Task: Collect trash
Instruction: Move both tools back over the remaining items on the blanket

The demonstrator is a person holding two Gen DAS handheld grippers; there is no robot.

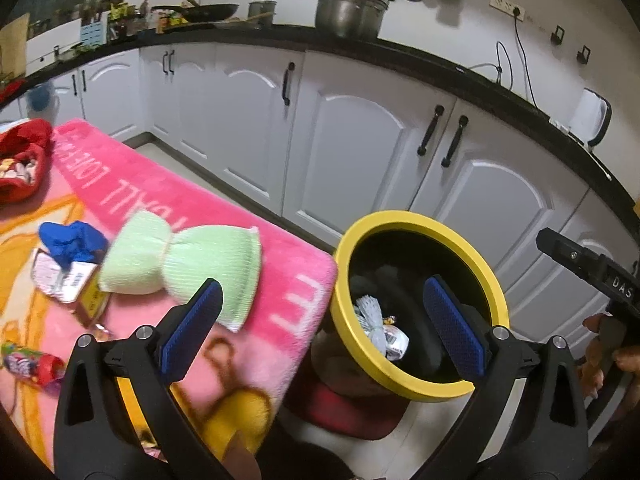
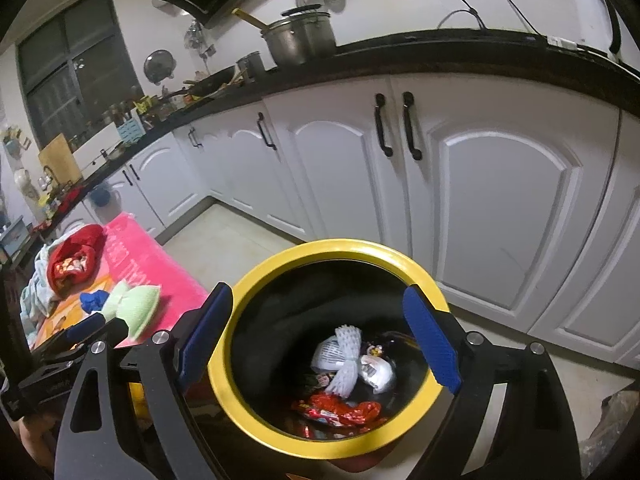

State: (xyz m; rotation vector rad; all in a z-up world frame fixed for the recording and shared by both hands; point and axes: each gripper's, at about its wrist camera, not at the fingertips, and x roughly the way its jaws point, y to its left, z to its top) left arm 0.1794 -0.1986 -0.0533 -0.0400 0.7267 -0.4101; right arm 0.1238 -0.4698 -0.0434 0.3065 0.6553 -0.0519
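Note:
A black bin with a yellow rim stands on the floor beside a table under a pink blanket. It holds white and red wrappers. My left gripper is open and empty, above the table edge and the bin. My right gripper is open and empty, right over the bin's yellow rim. On the blanket lie a blue crumpled piece, a silver wrapper and a colourful candy wrapper.
A light green knitted cloth lies on the blanket by the left fingers. A red pouch sits at the far left. White cabinets with a black counter run behind. A dark red mat lies under the bin.

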